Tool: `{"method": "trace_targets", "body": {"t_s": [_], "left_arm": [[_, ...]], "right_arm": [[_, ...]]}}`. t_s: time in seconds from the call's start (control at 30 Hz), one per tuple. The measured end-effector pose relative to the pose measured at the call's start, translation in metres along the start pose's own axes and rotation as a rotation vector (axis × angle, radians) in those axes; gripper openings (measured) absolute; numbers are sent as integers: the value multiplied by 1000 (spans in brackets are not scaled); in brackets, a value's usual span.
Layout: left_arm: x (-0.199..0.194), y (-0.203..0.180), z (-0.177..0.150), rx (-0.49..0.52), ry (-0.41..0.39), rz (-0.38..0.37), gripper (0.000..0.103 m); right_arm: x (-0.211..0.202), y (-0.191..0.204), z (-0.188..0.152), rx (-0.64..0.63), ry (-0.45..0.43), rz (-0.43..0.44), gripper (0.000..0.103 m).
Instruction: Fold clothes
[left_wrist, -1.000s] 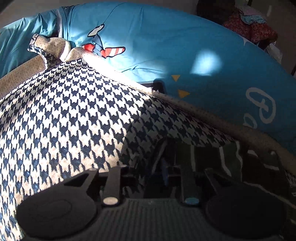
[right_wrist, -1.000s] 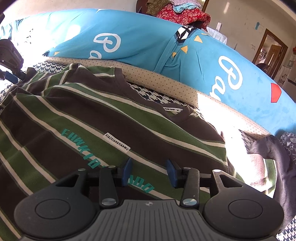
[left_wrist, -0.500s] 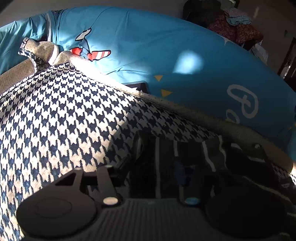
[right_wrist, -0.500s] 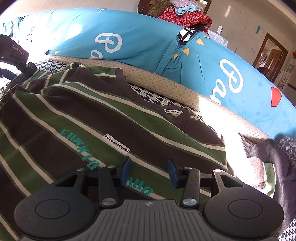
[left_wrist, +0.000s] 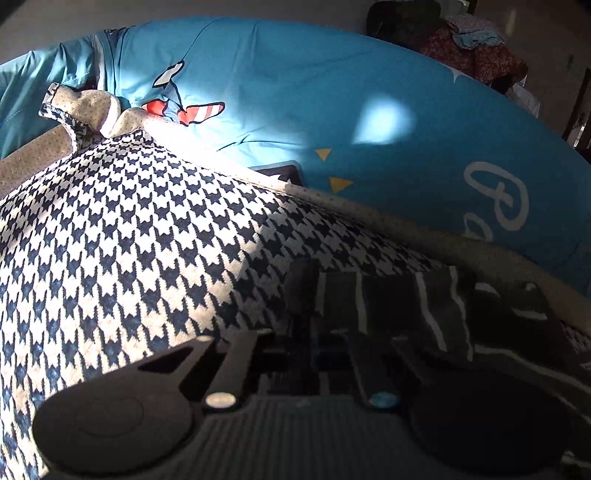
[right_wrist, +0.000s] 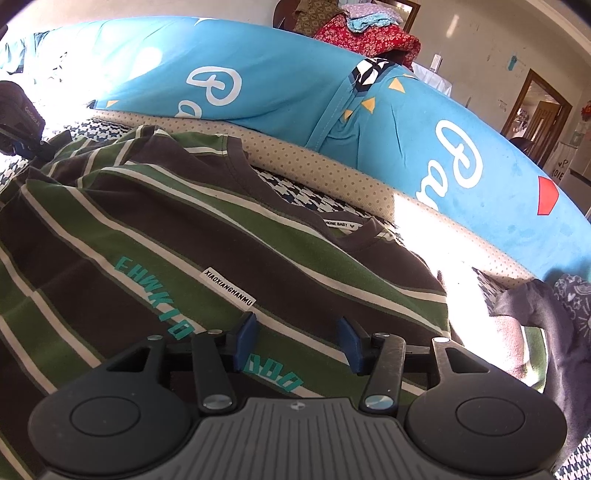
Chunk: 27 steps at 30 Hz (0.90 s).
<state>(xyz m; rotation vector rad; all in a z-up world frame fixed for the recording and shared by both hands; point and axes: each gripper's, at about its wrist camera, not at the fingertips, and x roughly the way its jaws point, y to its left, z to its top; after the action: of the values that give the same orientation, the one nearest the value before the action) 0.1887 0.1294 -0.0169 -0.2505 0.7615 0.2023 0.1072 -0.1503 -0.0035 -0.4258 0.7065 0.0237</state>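
Observation:
A brown and green striped shirt with teal lettering lies spread front-up on a houndstooth blanket. My right gripper hovers low over its chest. Its blue pads stand apart and are opening, with nothing pinched between them. The shirt's sleeve shows in deep shadow in the left wrist view. My left gripper has its jaws together on that sleeve's edge. The right wrist view shows the left gripper at the far left, where the sleeve bunches up towards it.
A long blue printed pillow runs along the back, above a beige dotted border. Folded clothes are piled behind it. A dark garment lies crumpled at the right. A doorway shows at the far right.
The left jaws spread wide around the sleeve edge, then came together on it. The right pads have moved a little further apart. Neither hand has shifted much.

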Motion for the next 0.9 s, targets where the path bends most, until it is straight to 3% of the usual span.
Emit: {"method": "trace_targets", "body": {"t_s": [0.3,0.4,0.53,0.67,0.73,0.9], "left_arm": [[-15,-21,8,151,-172,241,5],[0,-23,7,177,-113,229,6],[6,-18,4,152,-85,258,24],[-20,-23,9,146,-140,234,37],[-33,-28,8,147,-142,204,39],[-60,-45,-13,178,-90,61,42]], "right_arm": [[0,0,0,7,-5,4,49],[-2,0,0,10,-6,8,49],[-6,-2,0,8,-5,19,49],[-10,-9,-1,32,3,51,49],[-13,-13,-2,53,10,73,49],[-25,-28,-4,118,7,120,49]]}}
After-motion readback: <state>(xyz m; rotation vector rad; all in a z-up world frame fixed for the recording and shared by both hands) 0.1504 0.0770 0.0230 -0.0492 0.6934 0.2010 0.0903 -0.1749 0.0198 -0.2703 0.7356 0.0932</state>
